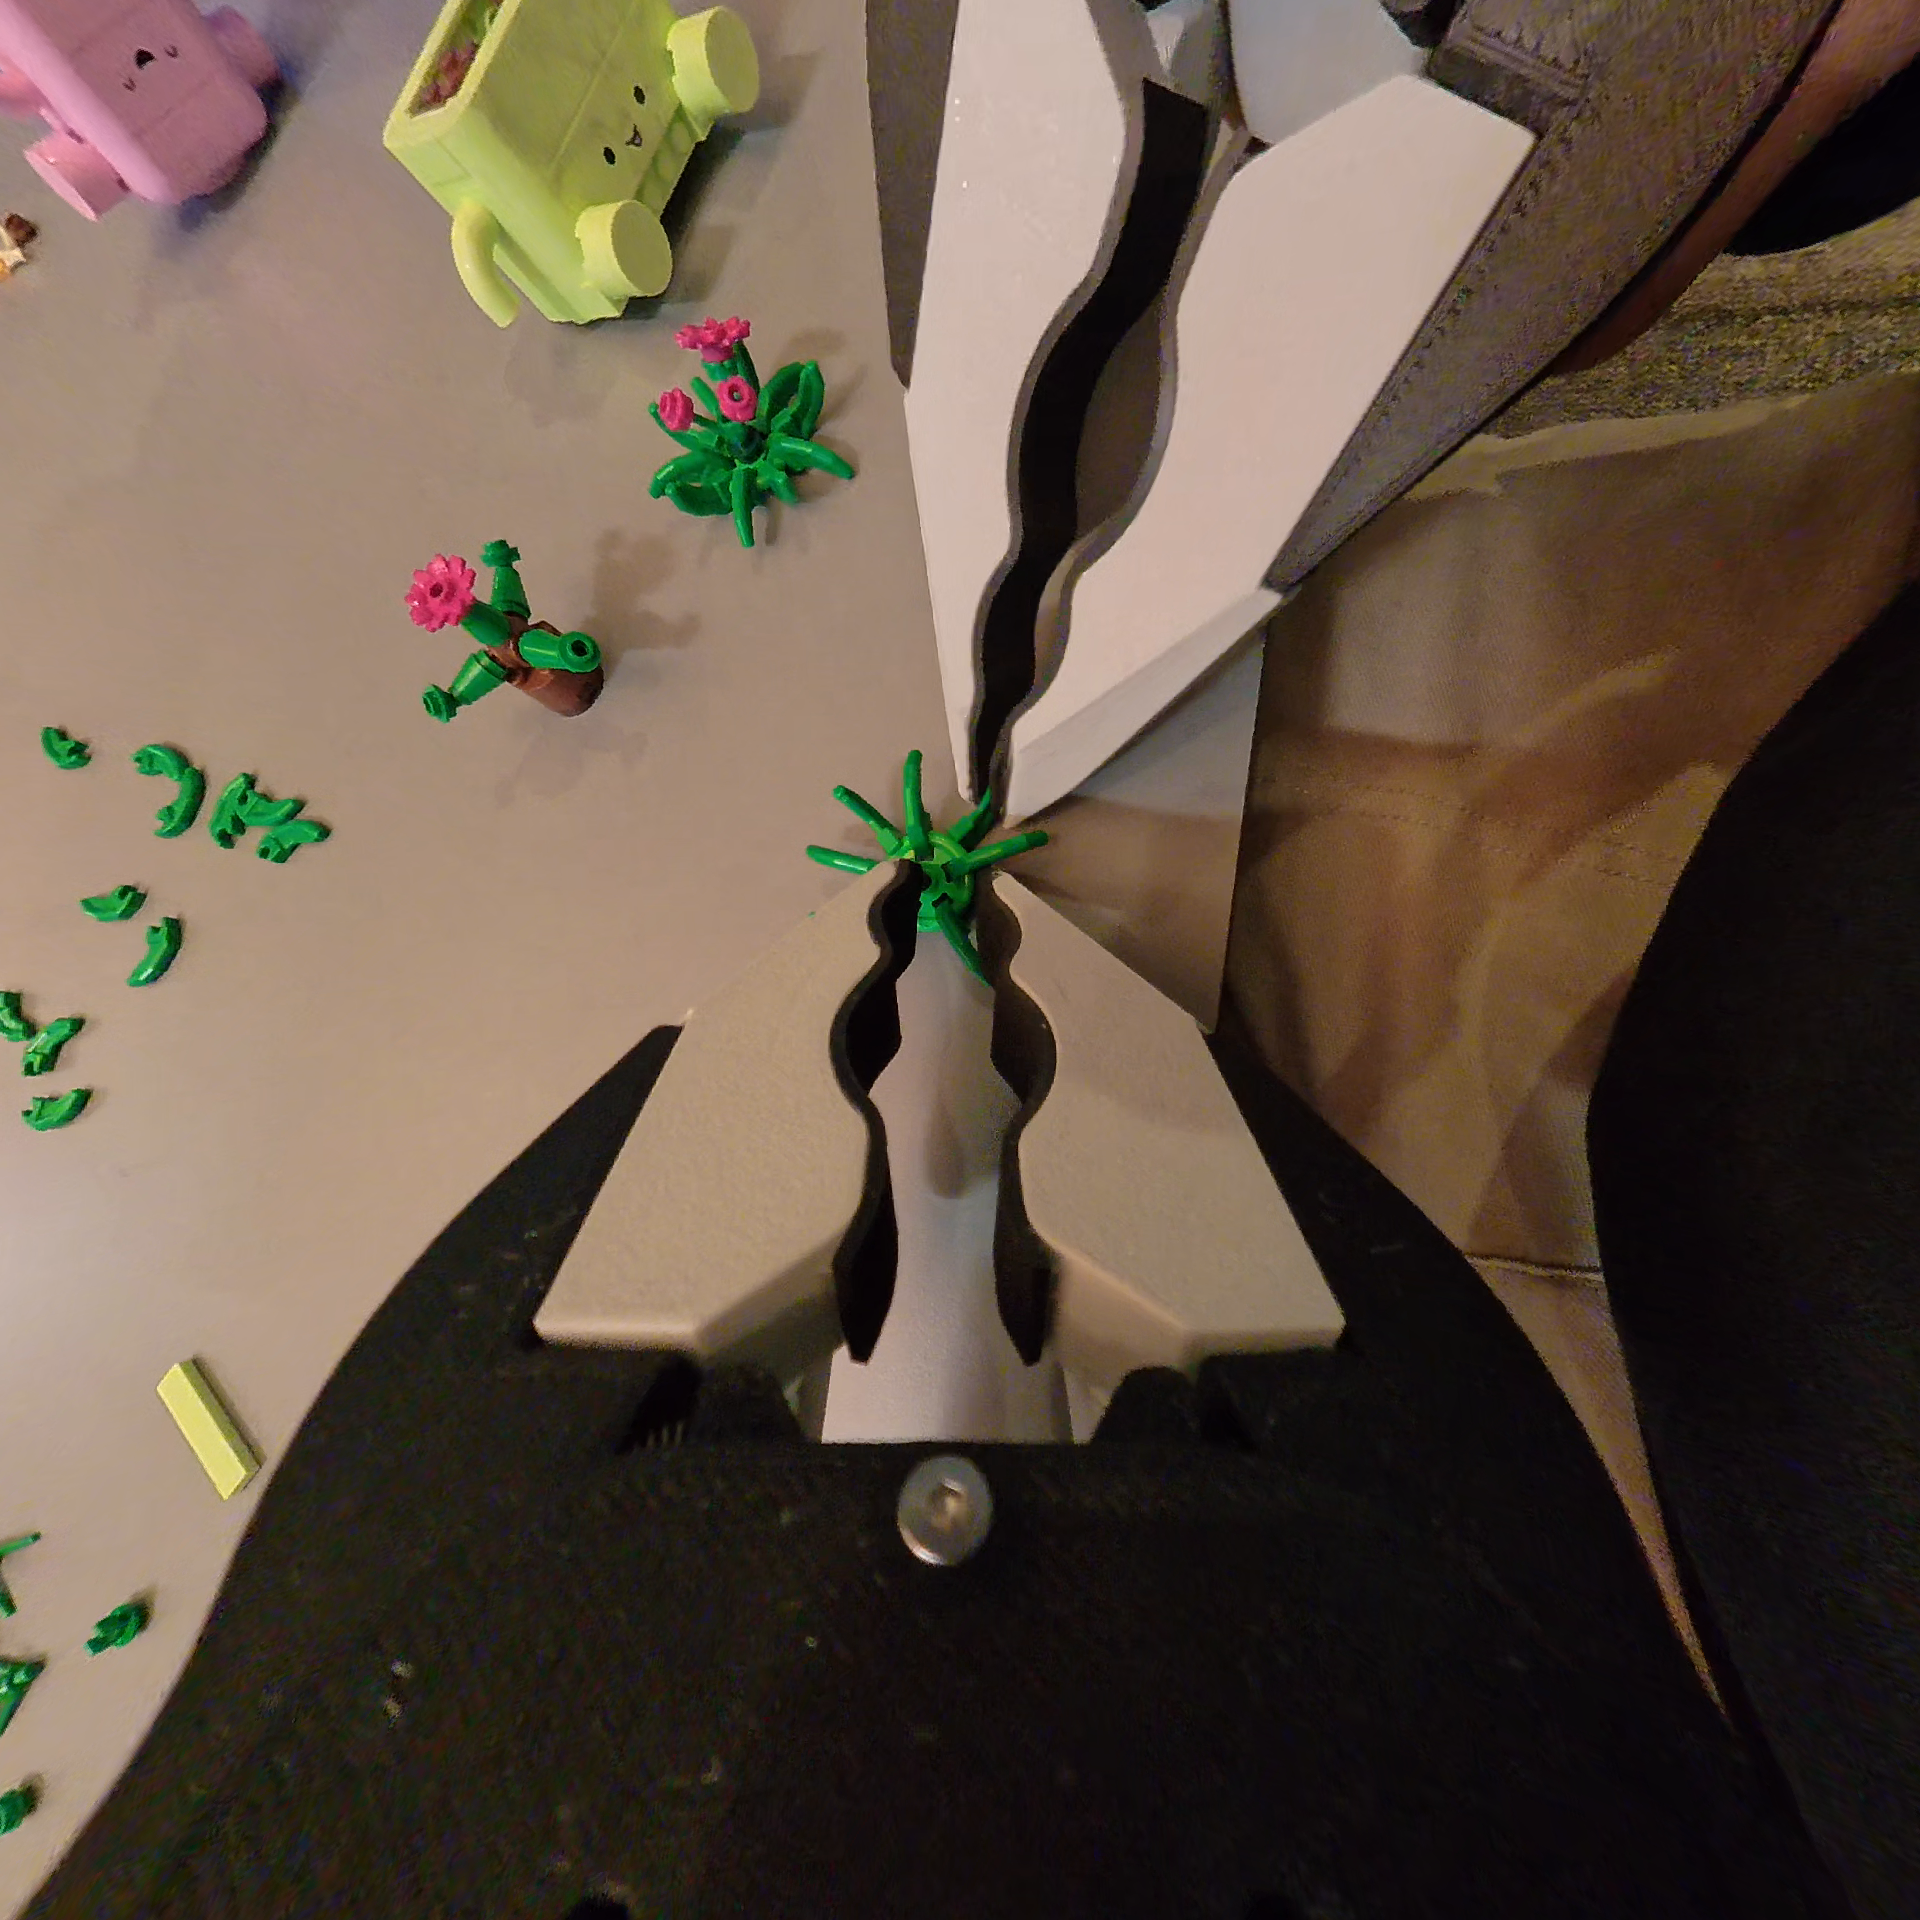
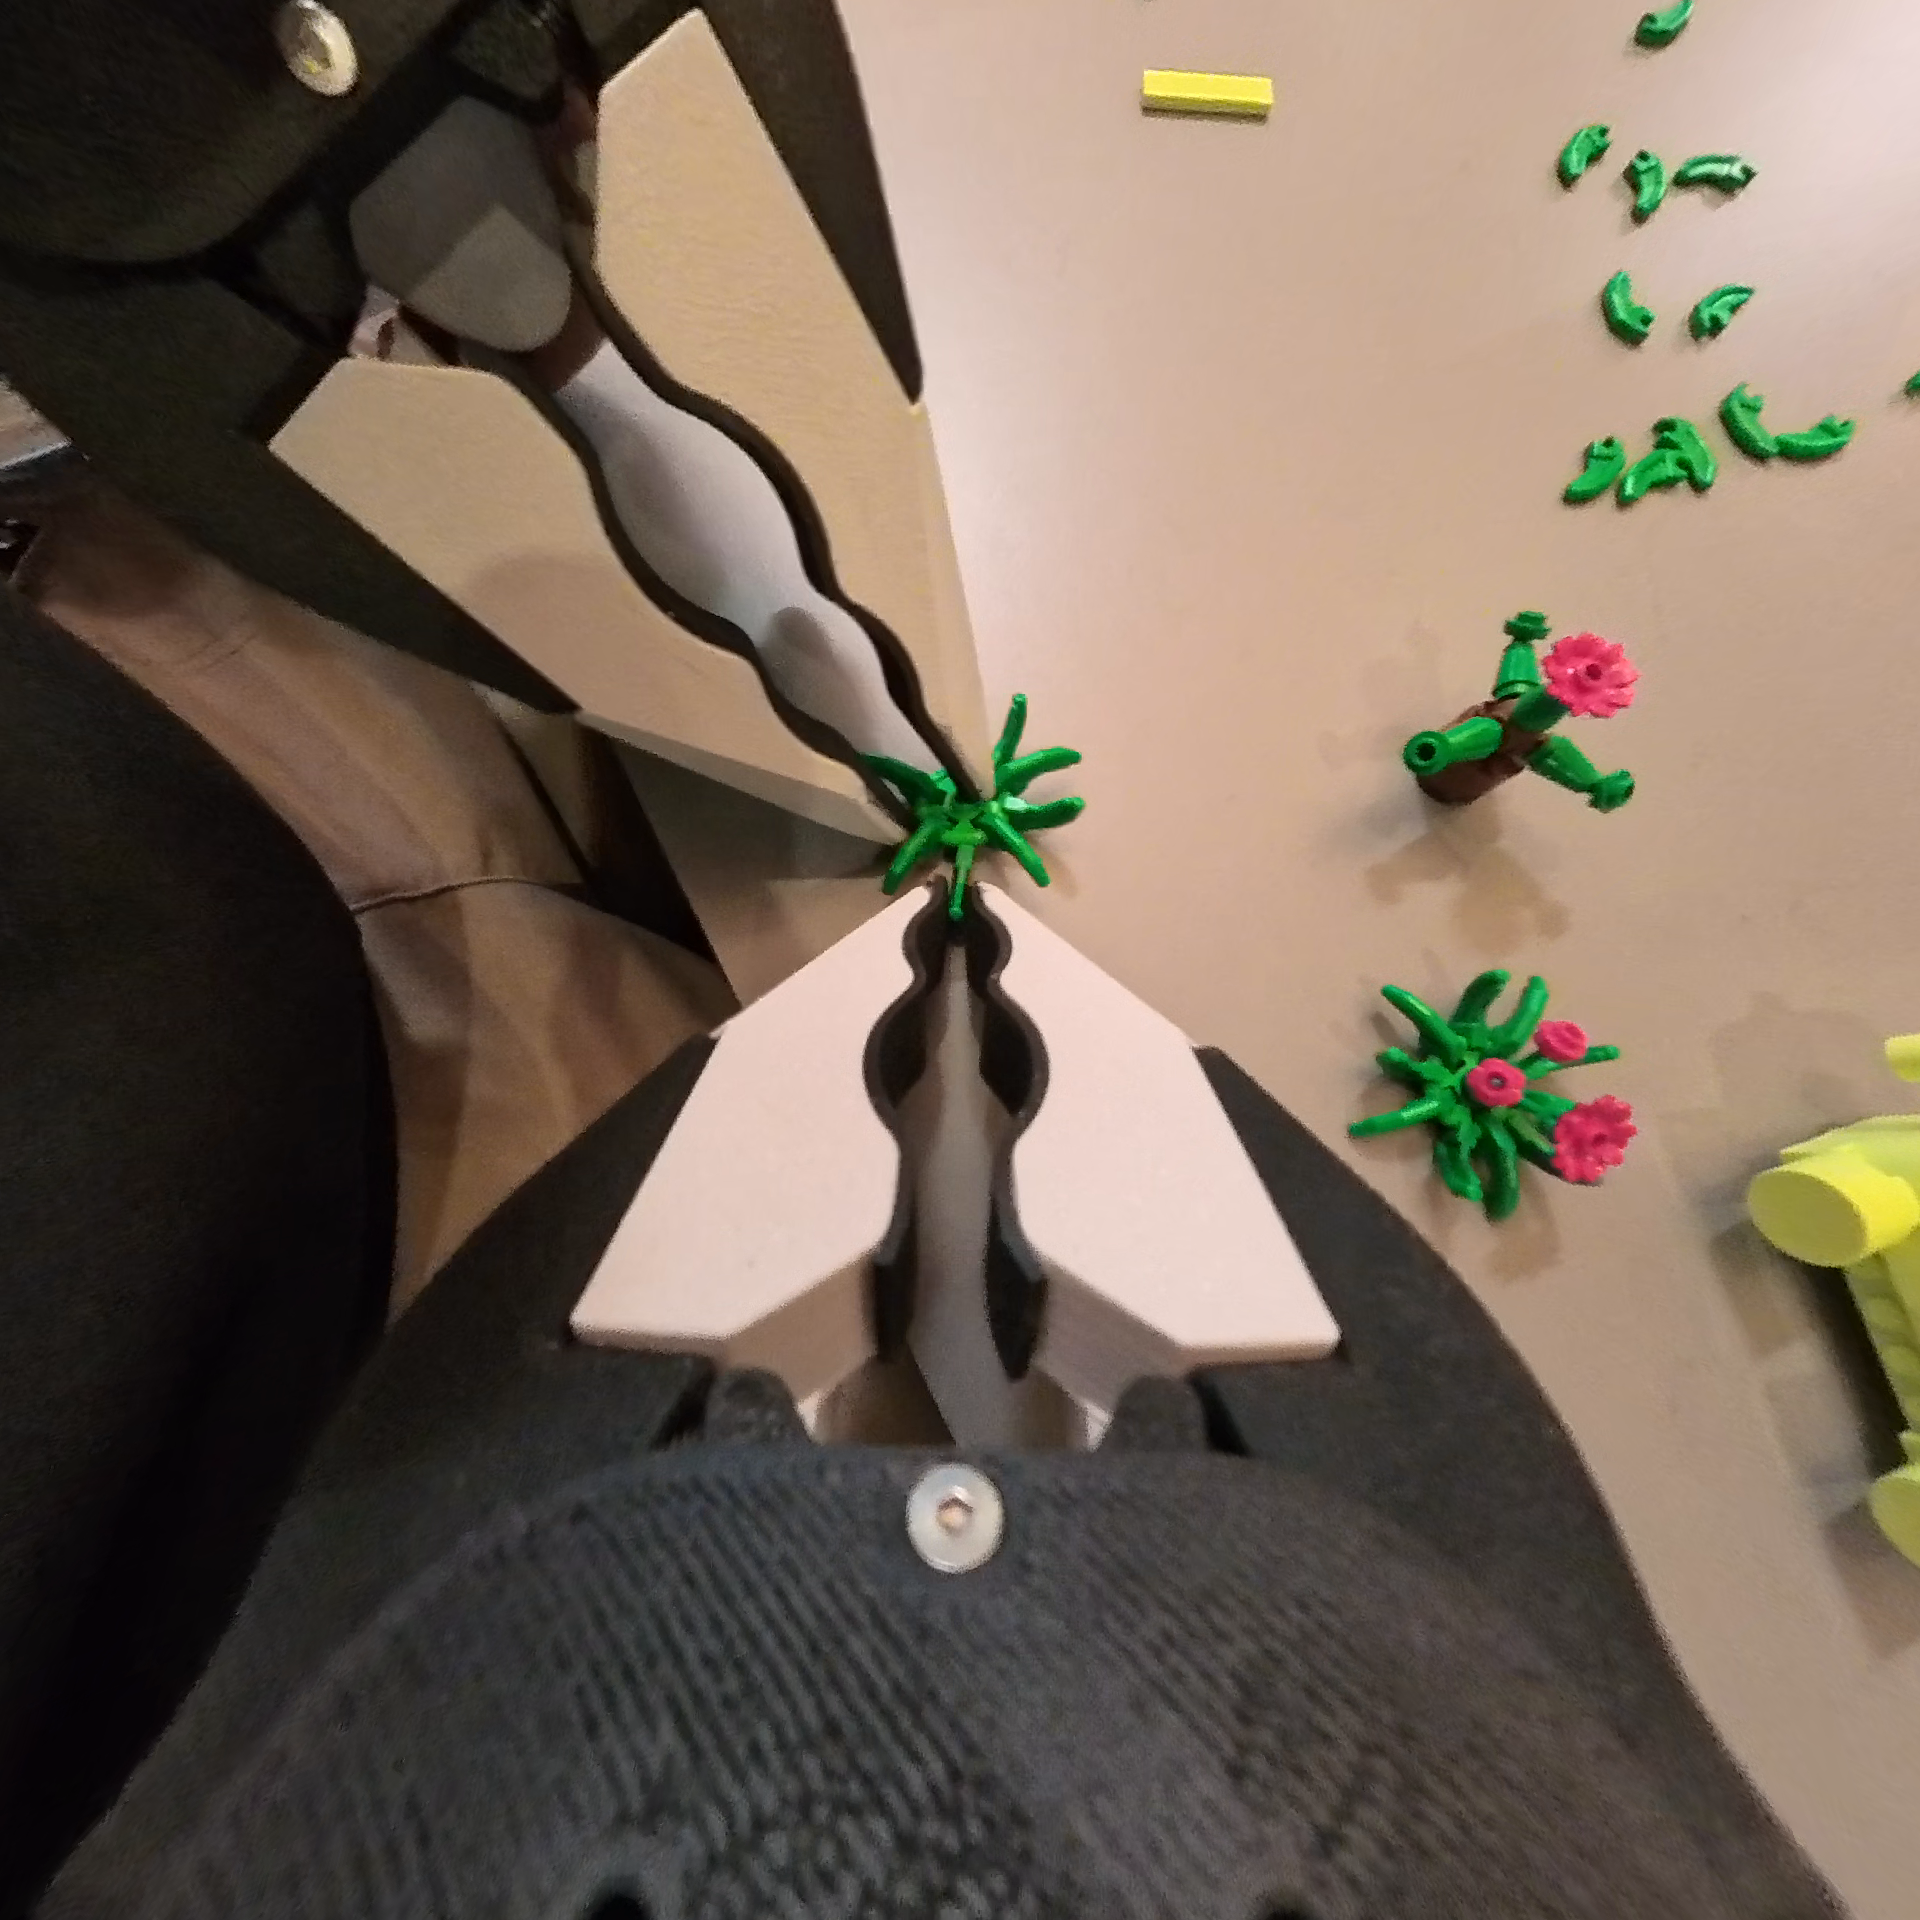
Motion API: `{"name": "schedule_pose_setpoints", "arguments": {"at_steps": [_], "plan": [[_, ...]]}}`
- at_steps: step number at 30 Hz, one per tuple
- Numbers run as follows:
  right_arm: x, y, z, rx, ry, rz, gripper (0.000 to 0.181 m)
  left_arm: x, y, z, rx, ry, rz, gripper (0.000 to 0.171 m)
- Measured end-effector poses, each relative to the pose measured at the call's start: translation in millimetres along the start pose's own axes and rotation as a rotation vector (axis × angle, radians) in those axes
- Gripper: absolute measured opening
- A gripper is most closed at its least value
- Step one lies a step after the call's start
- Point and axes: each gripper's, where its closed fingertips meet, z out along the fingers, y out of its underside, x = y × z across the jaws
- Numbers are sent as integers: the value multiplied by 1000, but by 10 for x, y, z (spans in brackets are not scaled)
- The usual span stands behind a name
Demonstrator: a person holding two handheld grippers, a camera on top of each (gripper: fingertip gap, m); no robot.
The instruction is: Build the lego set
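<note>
A green spiky leaf cluster (image 1: 914, 844) is held between both grippers above the grey table's near edge. My left gripper (image 1: 940, 899) is shut on its central hub from below. My right gripper (image 1: 992, 795) reaches in from the top of the left wrist view and is shut on the cluster's other side. In the right wrist view the cluster (image 2: 1023, 805) fans out to the right, my right gripper (image 2: 956, 904) pinches one of its spikes, and the left gripper (image 2: 920, 795) comes in from the upper left.
On the table (image 1: 364, 1091) stand a leafy plant with pink flowers (image 1: 748, 436), a brown stem with a pink flower (image 1: 509, 644), a lime pot (image 1: 571, 156), a pink pot (image 1: 135, 104), loose green leaves (image 1: 229, 805) and a lime tile (image 1: 208, 1429). A person's tan trousers (image 1: 1507, 831) lie beyond the table edge.
</note>
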Motion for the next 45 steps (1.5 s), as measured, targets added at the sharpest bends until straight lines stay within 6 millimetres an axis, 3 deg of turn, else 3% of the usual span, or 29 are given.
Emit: {"name": "schedule_pose_setpoints", "arguments": {"at_steps": [4,27,45], "plan": [[-11,-7,-4,44,-8,-59,0,0,1,1,-7,-3,2,10],[13,-27,24,119,-2,-32,0,4,9,4,-23,1,-15,10],[37,-32,48,26,22,-120,0,-25,14,11,-43,-9,-26,10]]}}
